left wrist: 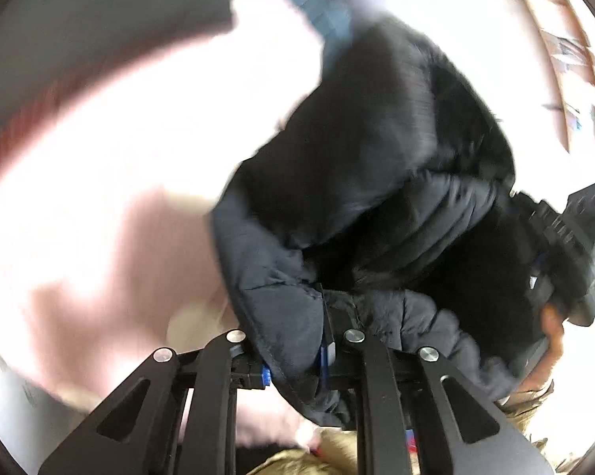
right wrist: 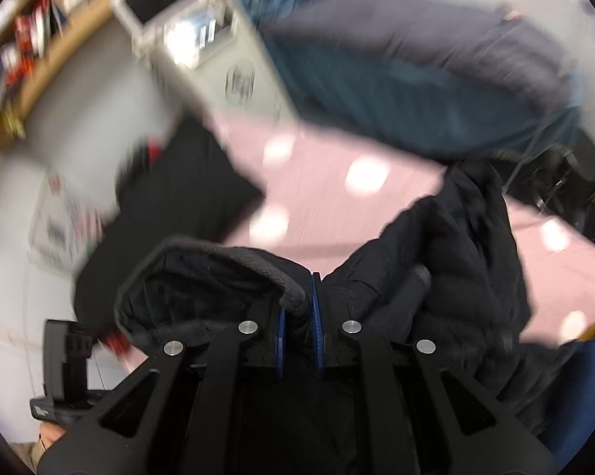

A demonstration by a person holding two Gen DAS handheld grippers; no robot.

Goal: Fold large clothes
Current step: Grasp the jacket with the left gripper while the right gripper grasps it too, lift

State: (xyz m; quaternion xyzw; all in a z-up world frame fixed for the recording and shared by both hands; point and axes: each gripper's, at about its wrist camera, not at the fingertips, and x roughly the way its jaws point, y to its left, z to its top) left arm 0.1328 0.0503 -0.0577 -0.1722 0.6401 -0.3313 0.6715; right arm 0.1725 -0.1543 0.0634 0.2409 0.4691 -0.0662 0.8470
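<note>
Left wrist view, left claw [left wrist: 297, 352] clamped on black jacket [left wrist: 376, 182] hem.

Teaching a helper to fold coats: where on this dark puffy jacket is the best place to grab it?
Grip the jacket at its thin stitched edges, from the near side, as both grippers do: left gripper on a flat hem, right gripper on a rolled cuff-like rim. The puffed panels look too bulky to pinch.

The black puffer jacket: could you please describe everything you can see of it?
The black puffer jacket is quilted, padded and looks like matte nylon. It hangs bunched above the pink sheet, lifted by both grippers. The left gripper has its jaws shut on a stitched edge; the right gripper pinches a thick corded hem. Motion blur hides finer details.
</note>
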